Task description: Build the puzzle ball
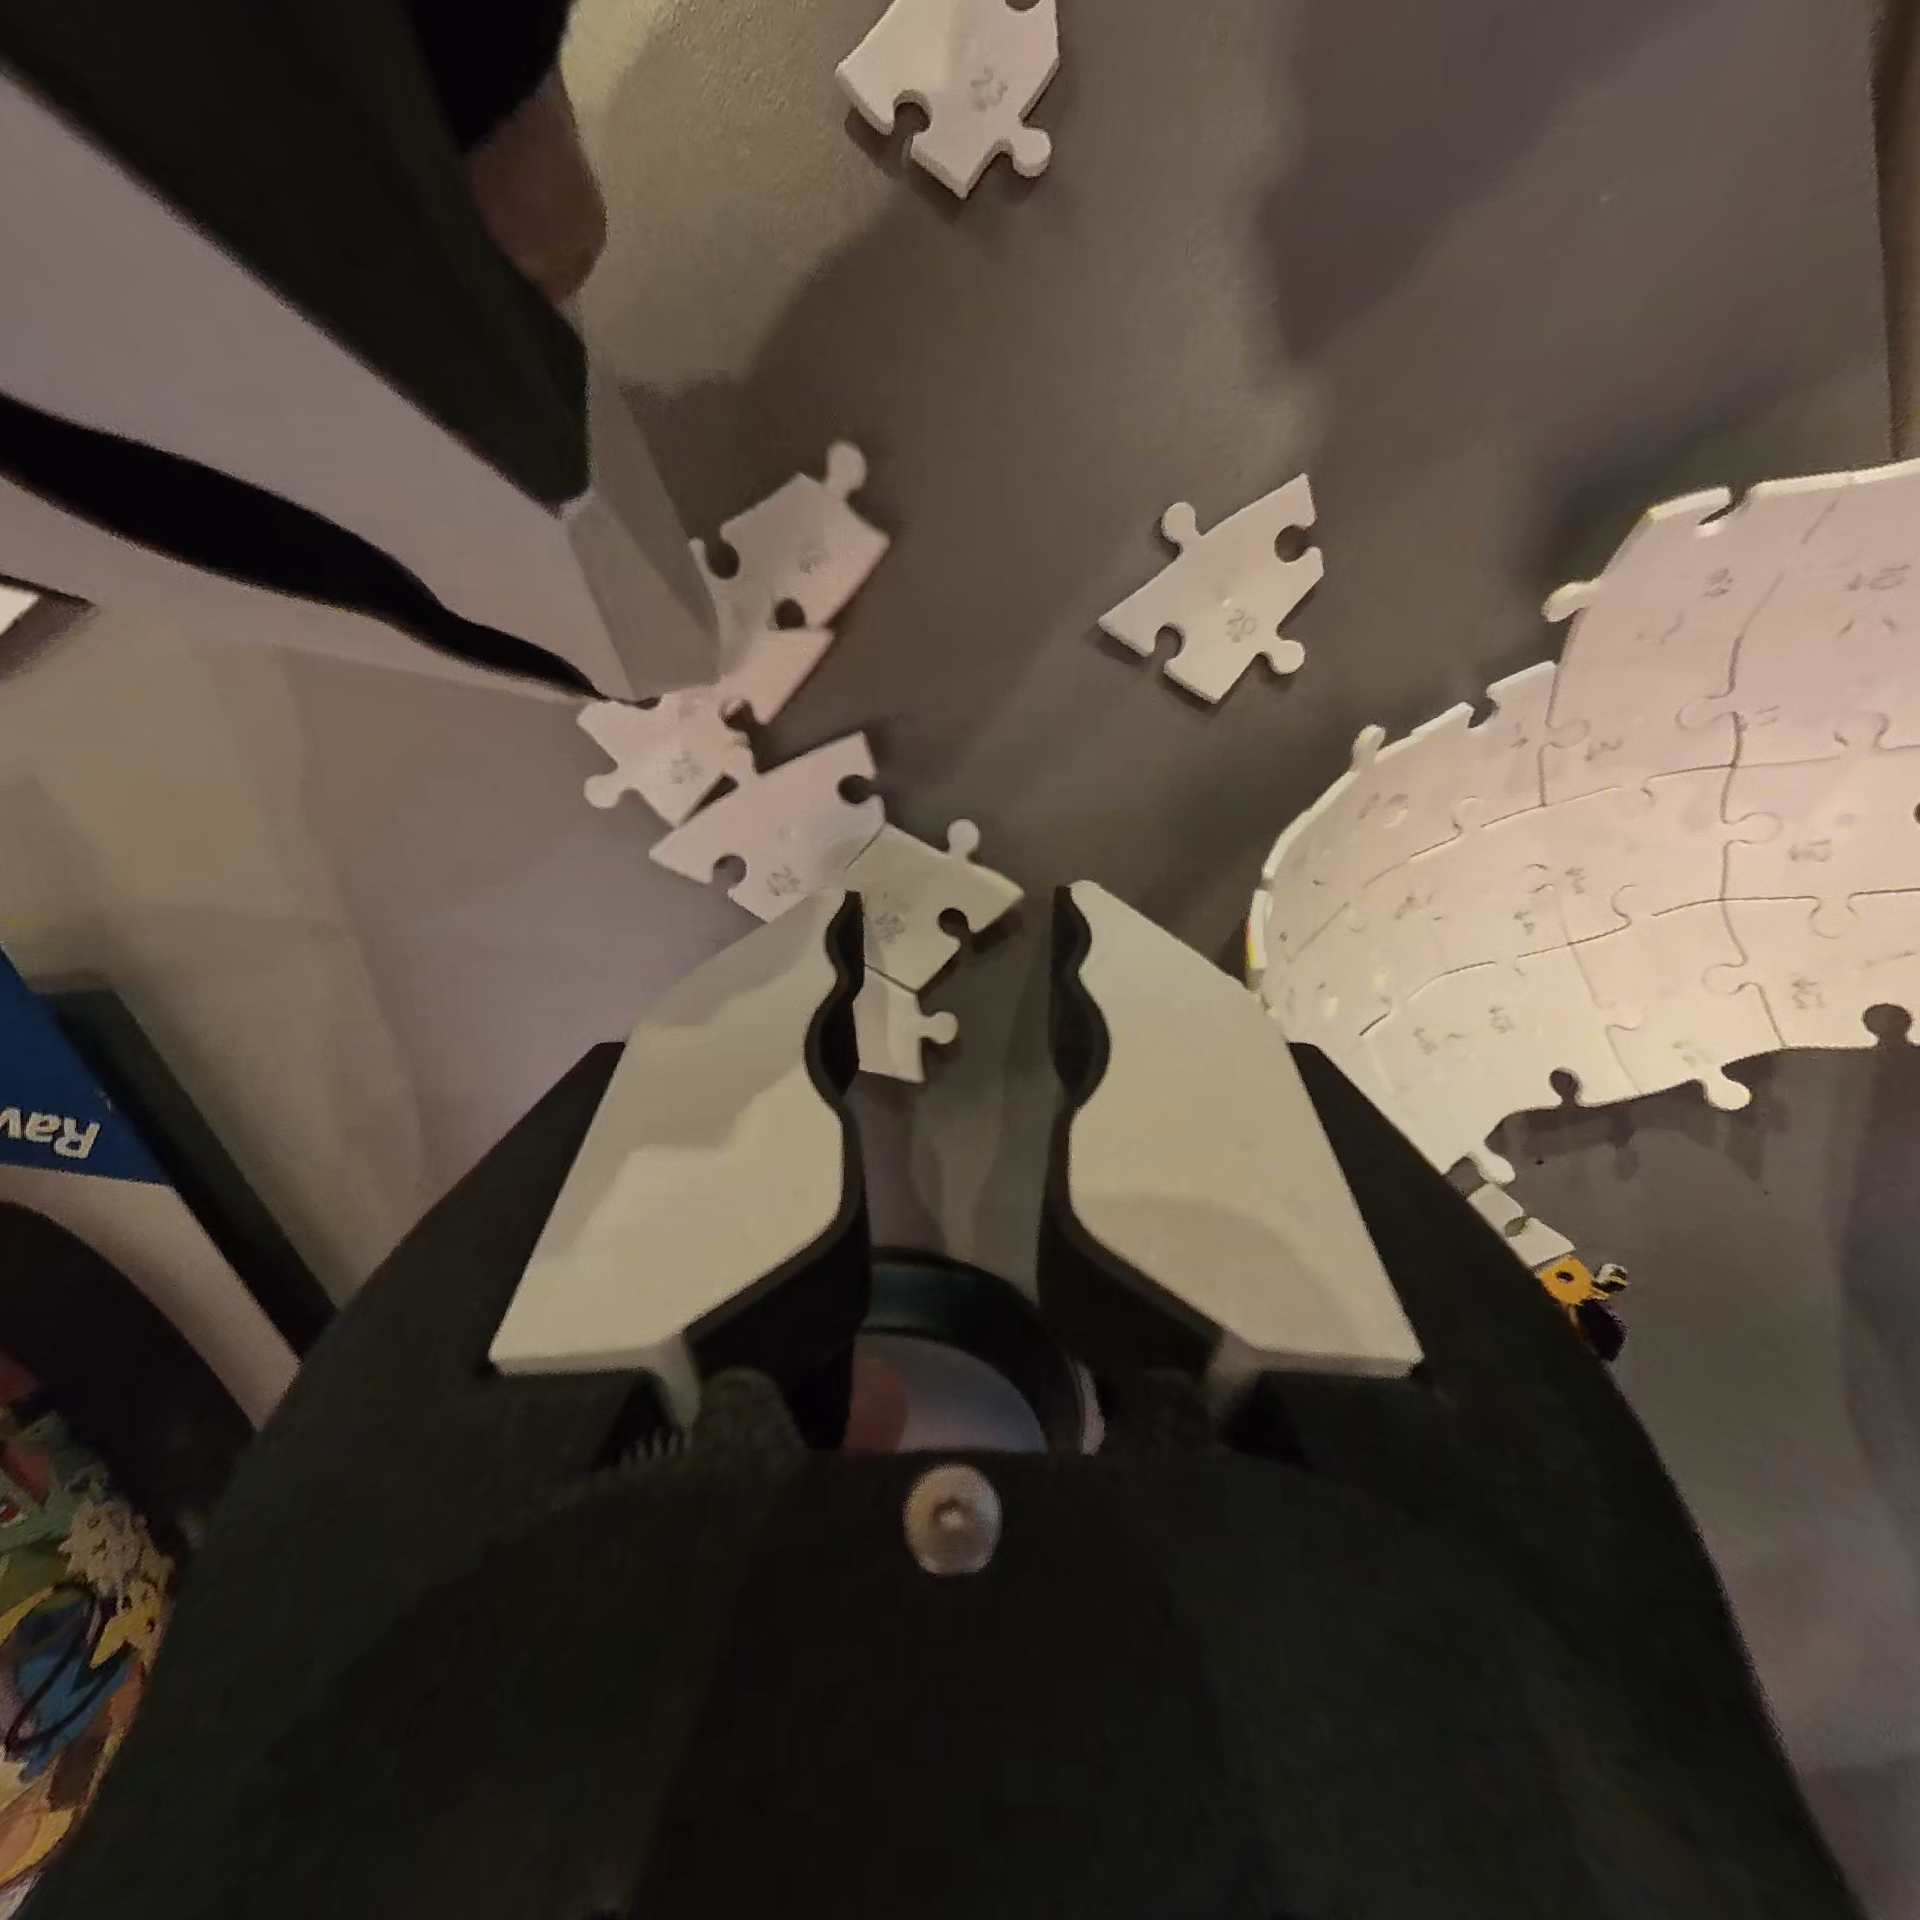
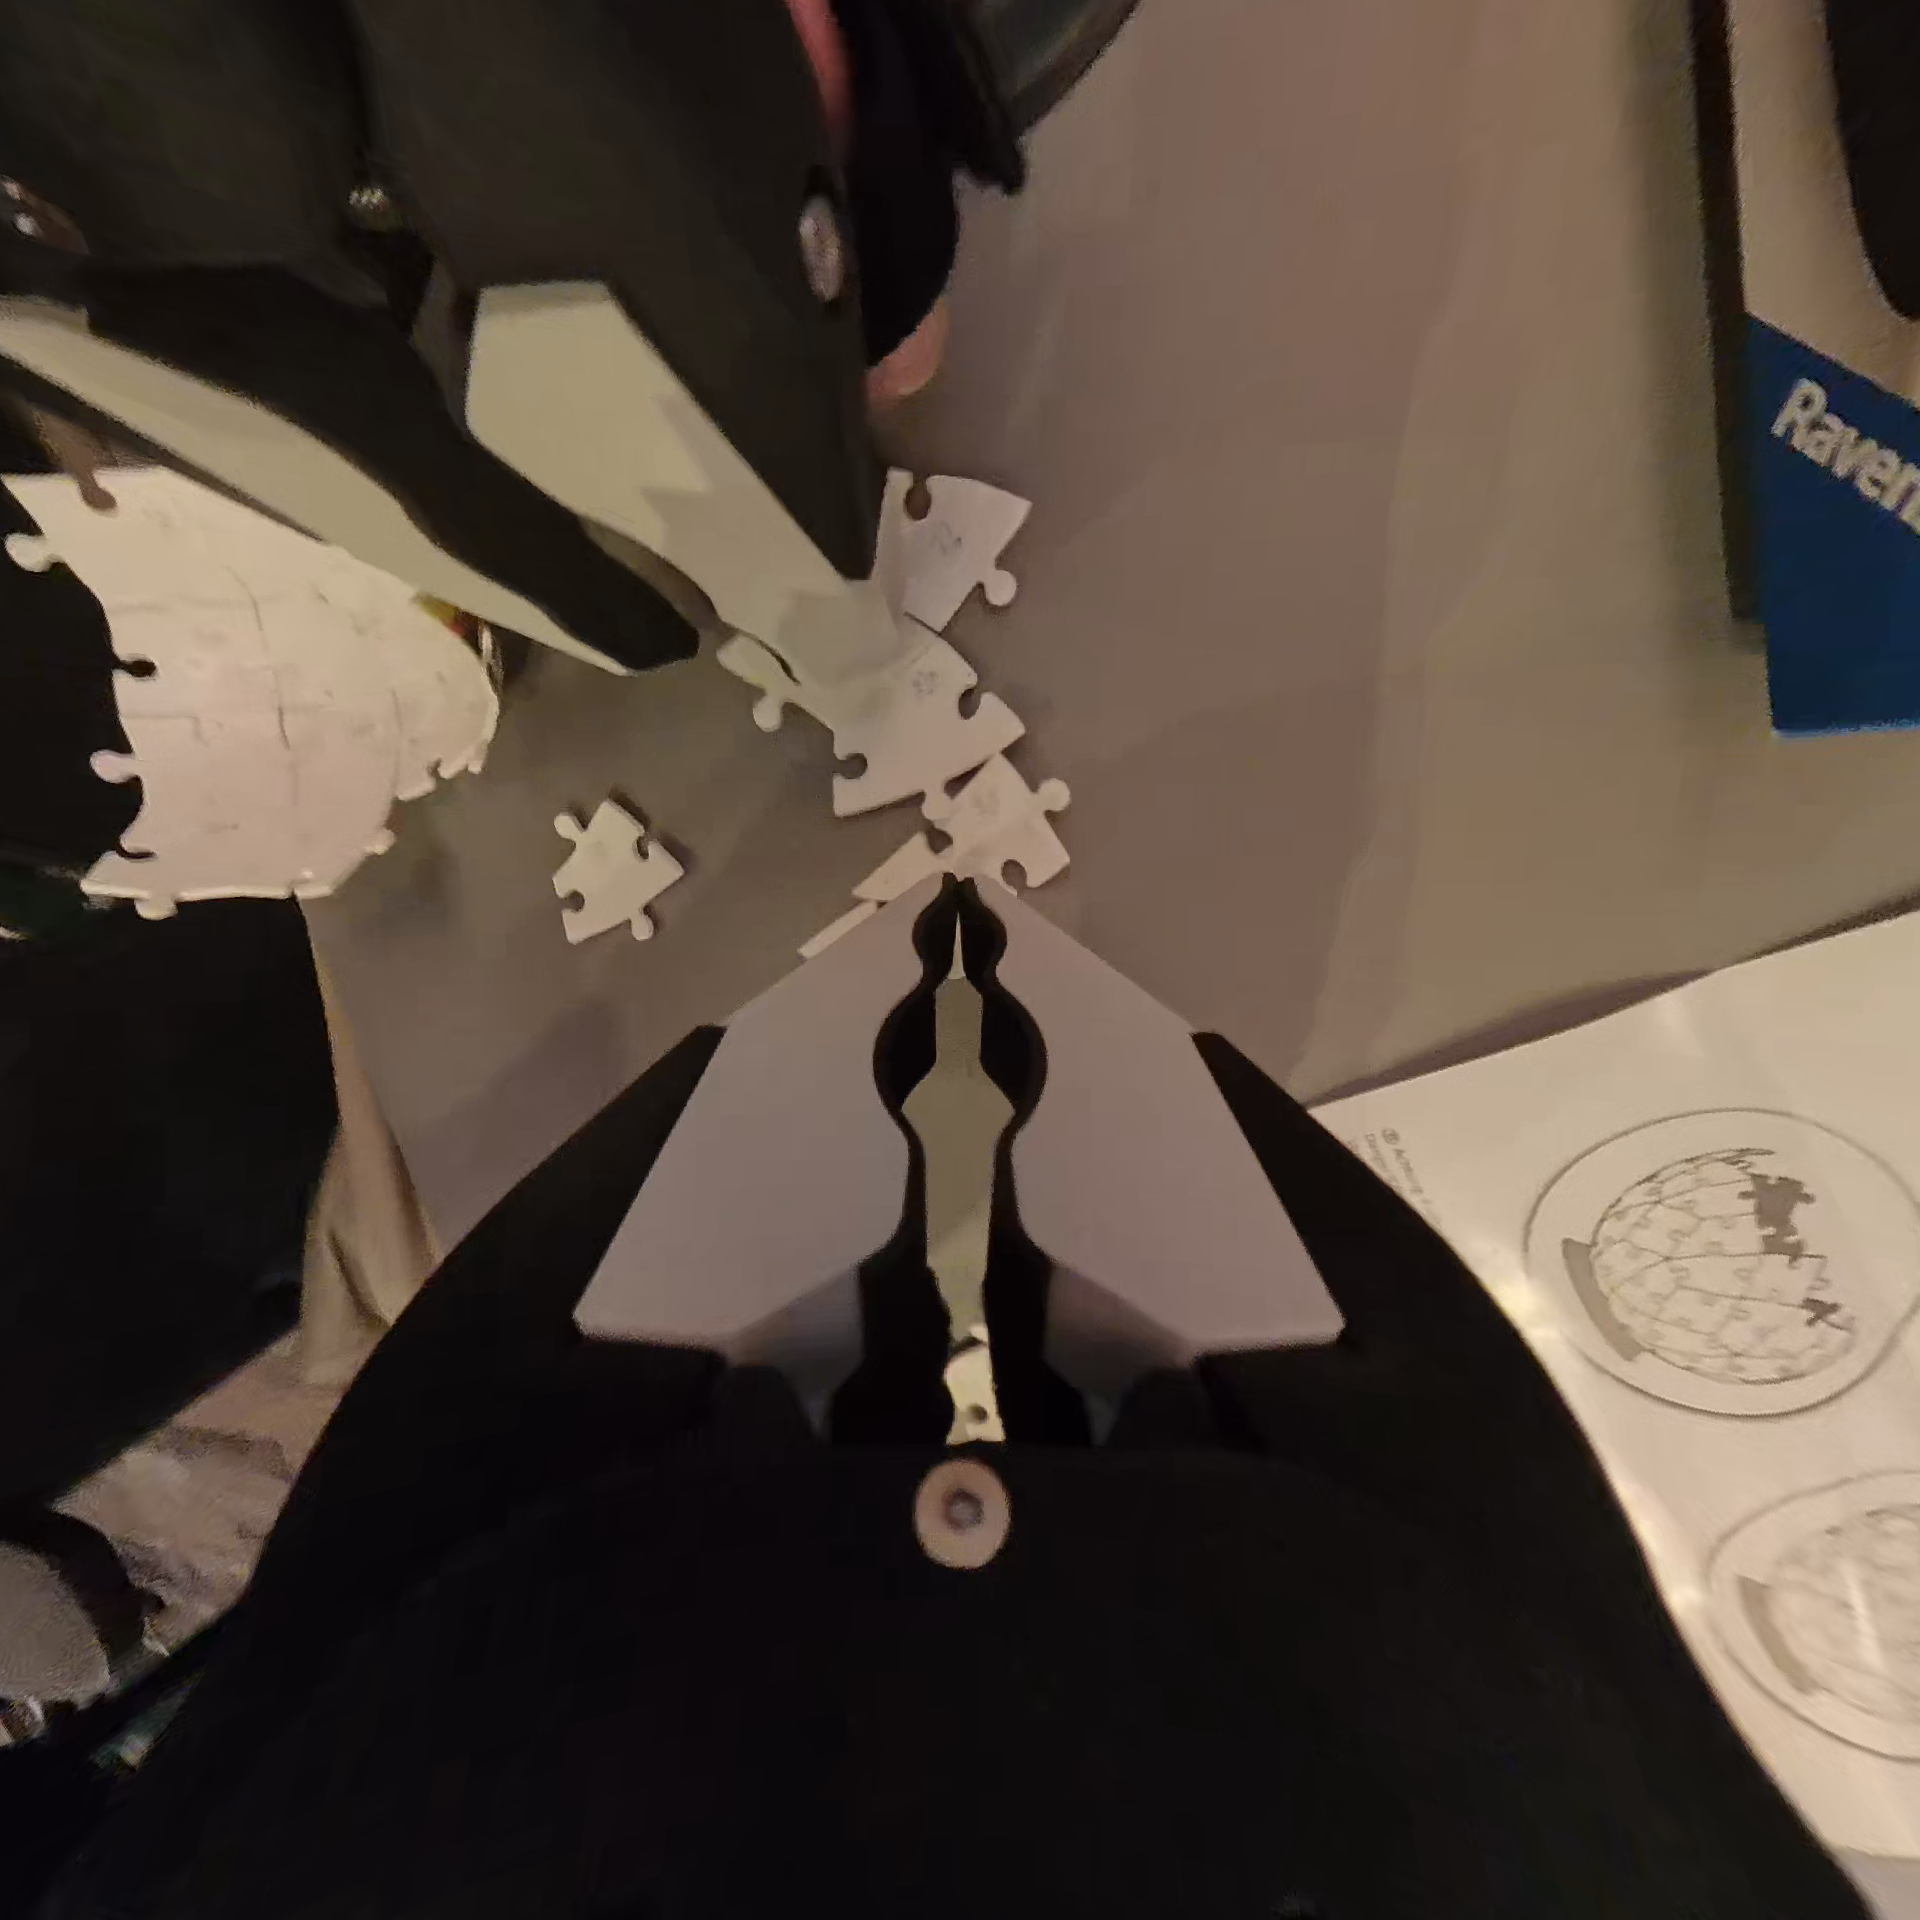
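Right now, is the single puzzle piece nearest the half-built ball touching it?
Apart. The left wrist view shows a strip of bare grey table between the puzzle piece and the edge of the half-built ball.

Loose puzzle pieces (image 1: 774, 831) clustered on the table (image 1: 1039, 364), half-built ball (image 1: 1621, 852) to their right, box (image 1: 62, 1122) left.

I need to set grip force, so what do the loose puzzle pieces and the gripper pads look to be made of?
The loose pieces look like rigid plastic, matt white: crisp moulded tabs, a slight curve, visible edge thickness; stiff card cannot be ruled out. The left gripper pads look like black rubber or foam, dull and wavy-profiled, on pale hard plastic fingers.
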### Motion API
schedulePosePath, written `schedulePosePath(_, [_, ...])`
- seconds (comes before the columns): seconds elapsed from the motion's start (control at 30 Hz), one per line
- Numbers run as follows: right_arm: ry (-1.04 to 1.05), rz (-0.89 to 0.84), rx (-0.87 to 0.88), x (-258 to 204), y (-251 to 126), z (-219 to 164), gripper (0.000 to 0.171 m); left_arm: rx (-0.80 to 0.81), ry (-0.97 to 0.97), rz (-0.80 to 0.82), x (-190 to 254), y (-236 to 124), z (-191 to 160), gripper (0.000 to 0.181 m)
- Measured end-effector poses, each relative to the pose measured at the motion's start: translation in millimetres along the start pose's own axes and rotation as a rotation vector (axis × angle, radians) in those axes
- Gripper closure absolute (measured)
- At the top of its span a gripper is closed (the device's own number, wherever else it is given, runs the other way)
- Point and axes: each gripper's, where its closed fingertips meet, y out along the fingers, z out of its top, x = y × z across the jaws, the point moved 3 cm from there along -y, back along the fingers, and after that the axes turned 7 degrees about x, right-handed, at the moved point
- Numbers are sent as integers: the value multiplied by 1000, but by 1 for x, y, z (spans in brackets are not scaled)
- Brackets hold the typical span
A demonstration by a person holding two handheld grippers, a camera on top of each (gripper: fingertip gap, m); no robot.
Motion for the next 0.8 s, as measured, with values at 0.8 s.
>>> schedulePosePath(0.8, [87, -1, 119, -8, 6, 3, 171, -48, -5, -24, -1, 0, 4, 145])
